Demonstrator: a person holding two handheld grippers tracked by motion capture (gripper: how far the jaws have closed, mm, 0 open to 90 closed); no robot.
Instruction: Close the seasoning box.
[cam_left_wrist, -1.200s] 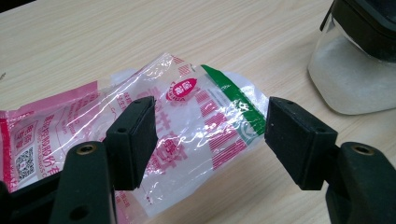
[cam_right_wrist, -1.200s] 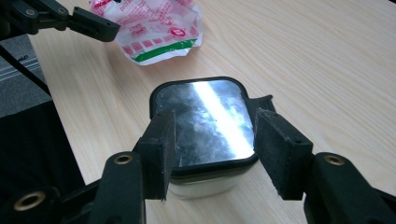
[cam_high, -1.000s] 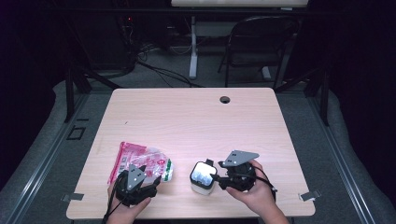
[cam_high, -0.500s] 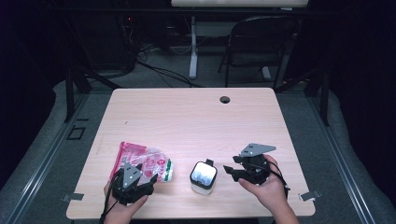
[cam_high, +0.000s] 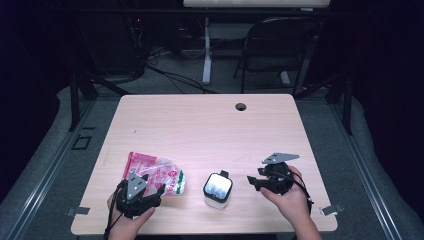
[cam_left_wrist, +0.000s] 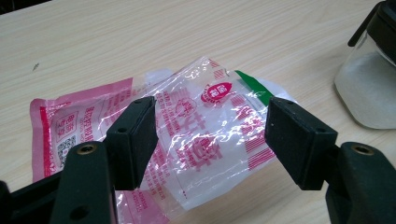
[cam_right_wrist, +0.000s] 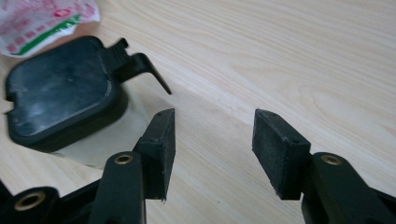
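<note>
- Change from a second ago: right gripper (cam_high: 252, 181) was up against the jar (cam_high: 218, 190); it has backed off to the right, and bare wood now shows between them.
- Half a second ago it was already clear of the jar; since then only a small shift, still on the right side of the table (cam_high: 210, 125).
- Left gripper (cam_high: 150, 192) hasn't moved; same spot at the near end of the plastic bag (cam_high: 155, 172).
- Jar and bag sit where they did in both earlier frames.
- Right gripper state: jaws wide apart, nothing between them, just tabletop in the gap (cam_right_wrist: 212, 135). Jar's black lid (cam_right_wrist: 60, 105) is off to its left.
- Left gripper state: jaws wide, pads (cam_left_wrist: 135, 140) straddling the clear and pink bag (cam_left_wrist: 196, 140) from above. Can't tell if a pad touches the film; it isn't clamped.
- Bag location: flat on the table, near-left area, just left of the jar, a small gap between them.
- Jar location: upright, near the front edge, roughly centre, between the two grippers. White contents visible through the glass (cam_left_wrist: 369, 88).
- Edges: both hands sit close to the near edge. Right gripper is near the right edge too.
- Open room: the whole far half of the table is bare apart from the cable hole (cam_high: 241, 106).
</note>
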